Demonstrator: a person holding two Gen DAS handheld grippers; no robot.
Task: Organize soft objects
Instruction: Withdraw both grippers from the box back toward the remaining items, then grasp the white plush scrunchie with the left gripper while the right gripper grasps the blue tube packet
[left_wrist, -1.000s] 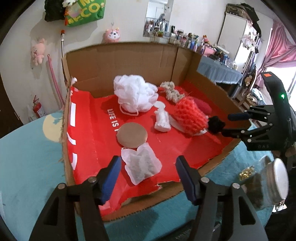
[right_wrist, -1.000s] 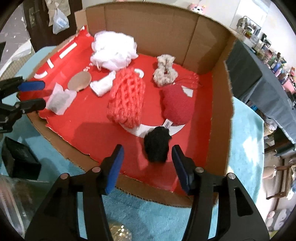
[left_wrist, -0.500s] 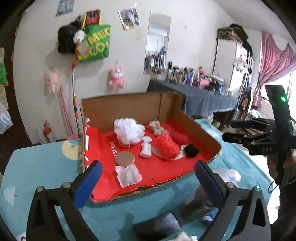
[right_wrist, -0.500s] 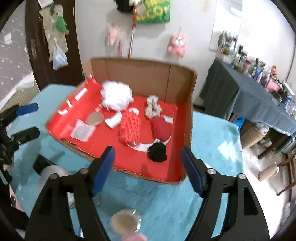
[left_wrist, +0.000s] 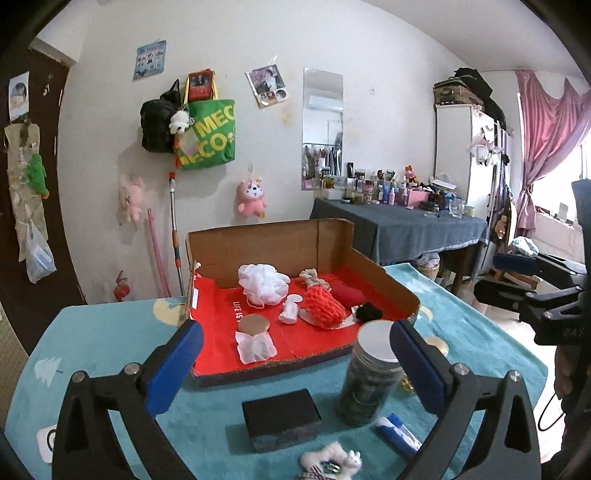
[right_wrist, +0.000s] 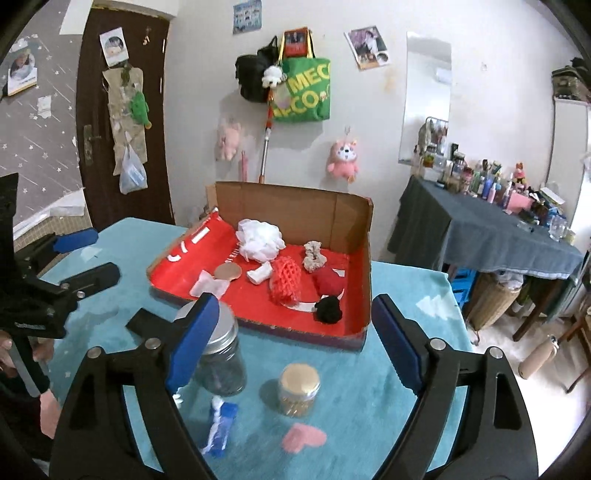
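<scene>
Nearest, both claws hang spread wide and released, gripping nothing: the left claw (left_wrist: 295, 363) and the right claw (right_wrist: 291, 341), each above the teal tabletop (left_wrist: 103, 343). Just beyond them stand a dark jar with a silver lid (left_wrist: 371, 376), a small gold-lidded jar (right_wrist: 299, 389), a black block (left_wrist: 280, 410), a blue-and-white tube (right_wrist: 220, 424) and a pink heart (right_wrist: 304, 437). Farther back sits an open cardboard box (left_wrist: 266, 247) with a red lining. The soft objects lie inside it: a white mesh puff (left_wrist: 263, 283), a red knitted piece (left_wrist: 325, 310), a dark red pouch (left_wrist: 347, 295), a black pom-pom (left_wrist: 368, 313), a beige scrunchie (right_wrist: 313, 256), a white cloth (left_wrist: 255, 345) and a tan round pad (left_wrist: 253, 325). Beyond, a green bag (left_wrist: 207, 136) hangs on the wall.
</scene>
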